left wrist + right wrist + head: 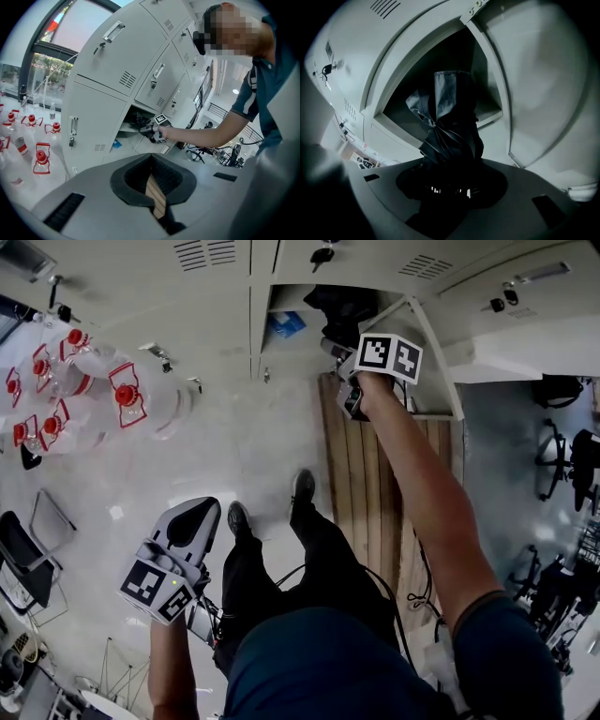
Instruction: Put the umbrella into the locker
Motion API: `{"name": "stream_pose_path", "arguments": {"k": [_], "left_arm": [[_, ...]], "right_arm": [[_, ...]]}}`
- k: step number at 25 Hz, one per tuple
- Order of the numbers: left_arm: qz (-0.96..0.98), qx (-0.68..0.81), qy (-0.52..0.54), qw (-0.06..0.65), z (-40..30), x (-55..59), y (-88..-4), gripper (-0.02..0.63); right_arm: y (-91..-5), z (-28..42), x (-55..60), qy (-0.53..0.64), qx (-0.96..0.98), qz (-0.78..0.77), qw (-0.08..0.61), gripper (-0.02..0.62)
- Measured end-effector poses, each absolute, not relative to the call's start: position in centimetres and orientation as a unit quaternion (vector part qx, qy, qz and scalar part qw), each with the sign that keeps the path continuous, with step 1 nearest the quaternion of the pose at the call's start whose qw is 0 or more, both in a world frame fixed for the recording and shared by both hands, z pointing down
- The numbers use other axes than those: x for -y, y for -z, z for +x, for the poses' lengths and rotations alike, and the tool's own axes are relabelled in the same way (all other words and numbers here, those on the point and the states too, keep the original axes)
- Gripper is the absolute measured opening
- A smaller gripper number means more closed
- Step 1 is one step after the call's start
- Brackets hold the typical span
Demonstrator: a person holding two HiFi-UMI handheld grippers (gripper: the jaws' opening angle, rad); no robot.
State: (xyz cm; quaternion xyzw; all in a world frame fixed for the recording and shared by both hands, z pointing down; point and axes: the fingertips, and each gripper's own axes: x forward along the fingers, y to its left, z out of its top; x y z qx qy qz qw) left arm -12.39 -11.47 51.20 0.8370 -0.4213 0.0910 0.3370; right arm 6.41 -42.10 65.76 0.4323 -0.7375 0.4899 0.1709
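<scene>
A black folded umbrella [452, 122] is clamped in my right gripper [447, 187], which is shut on its lower part. Its tip reaches into the dark opening of the open locker [408, 84]. In the head view the right gripper [349, 381] is stretched out at the locker mouth [292, 298], and the umbrella [342, 310] shows as a dark mass inside it. The left gripper view shows that gripper [152, 132] at the same opening. My left gripper [150, 157] hangs low at the person's left side [183, 540], its pads together with nothing between them.
The locker door [439, 357] stands open to the right of the opening. A blue item [286, 324] lies inside the locker. A wooden pallet [366, 484] lies on the floor in front. Several red-capped water bottles [84, 390] stand at the left, with chairs [23, 549] below them.
</scene>
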Motion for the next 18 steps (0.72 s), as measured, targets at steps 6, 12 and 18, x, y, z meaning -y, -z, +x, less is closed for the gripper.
{"name": "stream_pose_path", "arguments": {"k": [6,12,18], "left_arm": [[0.826,0.442,-0.087,0.339,-13.4,11.3,-51.7,0.018],[0.809,0.465,-0.090,0.349,-14.9,10.2,-52.7,0.018],[0.794,0.484,-0.087,0.357,-15.8,9.5,-53.8,0.018]], "right_arm": [[-67.3,5.5,45.0,-0.479,0.738,0.443,0.173,0.198],[-69.5,4.9,47.2,-0.477,0.731,0.453,0.181,0.199],[-71.0,3.8,50.5,-0.459,0.736,0.462,0.185,0.201]]}}
